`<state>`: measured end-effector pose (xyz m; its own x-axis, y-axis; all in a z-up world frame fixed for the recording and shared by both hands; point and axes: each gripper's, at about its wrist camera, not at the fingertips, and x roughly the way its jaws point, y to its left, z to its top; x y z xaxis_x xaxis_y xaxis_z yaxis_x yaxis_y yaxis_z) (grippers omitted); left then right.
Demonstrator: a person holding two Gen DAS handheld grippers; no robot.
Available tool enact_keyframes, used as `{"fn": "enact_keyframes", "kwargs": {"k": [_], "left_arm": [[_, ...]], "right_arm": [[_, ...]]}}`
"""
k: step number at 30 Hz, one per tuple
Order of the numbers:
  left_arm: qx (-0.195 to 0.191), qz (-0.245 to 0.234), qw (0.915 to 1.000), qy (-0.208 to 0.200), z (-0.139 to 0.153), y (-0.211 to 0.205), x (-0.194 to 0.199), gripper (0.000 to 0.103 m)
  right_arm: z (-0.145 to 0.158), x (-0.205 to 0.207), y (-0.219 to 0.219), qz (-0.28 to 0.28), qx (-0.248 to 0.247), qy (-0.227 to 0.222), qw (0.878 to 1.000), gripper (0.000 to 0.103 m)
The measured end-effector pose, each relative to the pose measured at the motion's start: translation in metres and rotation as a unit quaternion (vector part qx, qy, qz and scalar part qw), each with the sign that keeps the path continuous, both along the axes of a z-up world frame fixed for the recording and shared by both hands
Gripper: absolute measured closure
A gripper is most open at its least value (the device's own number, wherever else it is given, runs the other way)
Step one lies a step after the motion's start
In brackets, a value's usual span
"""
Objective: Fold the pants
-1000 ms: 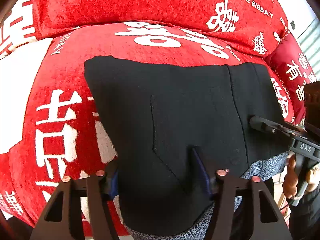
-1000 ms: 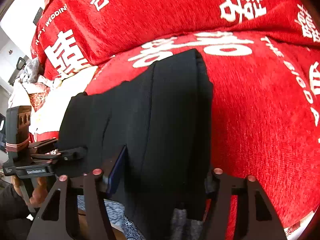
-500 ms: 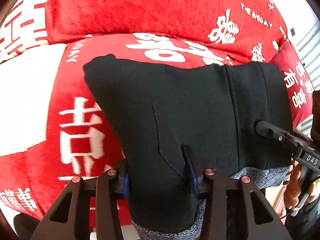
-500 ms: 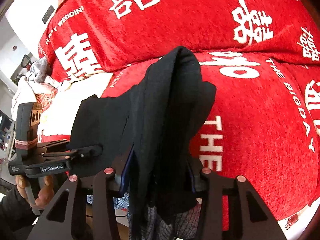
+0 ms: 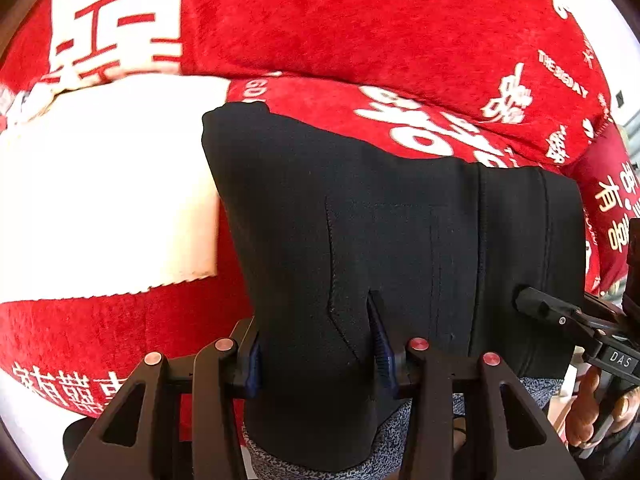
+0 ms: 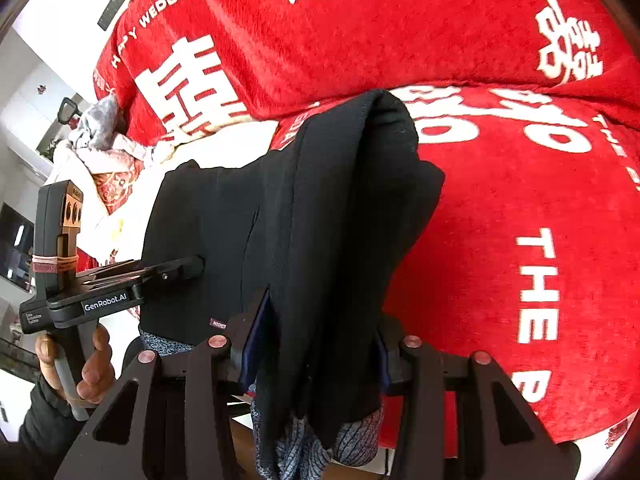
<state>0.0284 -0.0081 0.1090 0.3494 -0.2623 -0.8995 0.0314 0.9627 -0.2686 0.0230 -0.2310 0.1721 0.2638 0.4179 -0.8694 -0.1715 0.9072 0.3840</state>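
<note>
**sofa_lurker:** So where's the fold at? All that shows is the black stretchy pants with the grey speckled lining [image 5: 392,240] bunched over the red plush sofa cover with white lettering [image 5: 360,40].

**umi_nerd:** Partway, going by how things lie. The pants are already doubled up into a thick stack, near edge lifted off the seat, far edge slumped on the cover. The left gripper [image 5: 316,344] is clamped on the near edge, both pads pressing into the cloth. The right gripper [image 6: 320,340] pinches the other end, where the layers hump into a ridge.

**sofa_lurker:** So both claws are grasping fabric, neither let go?

**umi_nerd:** Yep, both clenched on the pants, and the person's hand [image 6: 92,364] shows under the left handle. What's left, probably: lay the bundle flat, maybe one more fold, and smooth that ridge. The white cloth patch [image 5: 100,200] beside it is untouched.
</note>
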Motion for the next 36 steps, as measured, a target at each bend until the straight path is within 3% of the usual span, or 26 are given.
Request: {"fn": "enact_keyframes", "kwargs": {"k": [9, 12, 15, 17, 19, 22, 24, 25, 27, 30, 33, 36], "left_arm": [[-0.003, -0.003, 0.9998, 0.02, -0.031, 0.007, 0.011, 0.057], [-0.005, -0.006, 0.9997, 0.023, -0.038, 0.006, 0.017, 0.052], [-0.011, 0.004, 0.9995, 0.03, -0.05, 0.014, 0.019, 0.036], [-0.001, 0.018, 0.9993, 0.032, -0.055, 0.02, 0.021, 0.007], [0.002, 0.024, 0.999, 0.039, -0.059, 0.027, 0.024, 0.002], [-0.005, 0.041, 0.998, 0.047, -0.053, 0.038, 0.021, 0.002], [0.026, 0.055, 0.9979, 0.021, -0.037, 0.042, 0.012, 0.002], [0.043, 0.059, 0.9973, 0.005, -0.026, 0.042, 0.004, 0.002], [0.041, 0.05, 0.9975, -0.029, -0.007, 0.037, -0.013, 0.002], [0.021, -0.023, 0.9967, -0.076, 0.011, 0.001, -0.045, 0.002], [0.016, -0.068, 0.9941, -0.084, 0.002, -0.024, -0.058, 0.002], [0.044, -0.056, 0.997, -0.03, -0.037, -0.033, -0.05, 0.002]], "right_arm": [[-0.032, 0.016, 0.006, -0.028, 0.001, 0.031, 0.999, 0.055], [-0.039, 0.018, 0.003, -0.037, -0.003, 0.037, 0.999, 0.055], [-0.052, 0.021, -0.002, -0.052, -0.012, 0.043, 0.998, 0.047], [-0.061, 0.023, -0.009, -0.069, -0.02, 0.049, 0.996, 0.036], [-0.065, 0.025, -0.016, -0.082, -0.017, 0.056, 0.995, 0.024], [-0.058, 0.024, -0.03, -0.105, -0.017, 0.059, 0.993, 0.023], [-0.036, 0.015, -0.033, -0.115, -0.057, 0.018, 0.992, 0.023], [-0.026, 0.009, -0.029, -0.107, -0.072, -0.006, 0.992, 0.023], [0.002, -0.013, -0.007, -0.047, -0.11, -0.074, 0.99, 0.023], [0.014, -0.049, 0.037, 0.075, -0.129, -0.122, 0.981, 0.022], [0.0, -0.068, 0.064, 0.14, -0.135, -0.126, 0.973, 0.022], [-0.032, -0.06, 0.063, 0.122, -0.158, -0.081, 0.977, 0.022]]}}
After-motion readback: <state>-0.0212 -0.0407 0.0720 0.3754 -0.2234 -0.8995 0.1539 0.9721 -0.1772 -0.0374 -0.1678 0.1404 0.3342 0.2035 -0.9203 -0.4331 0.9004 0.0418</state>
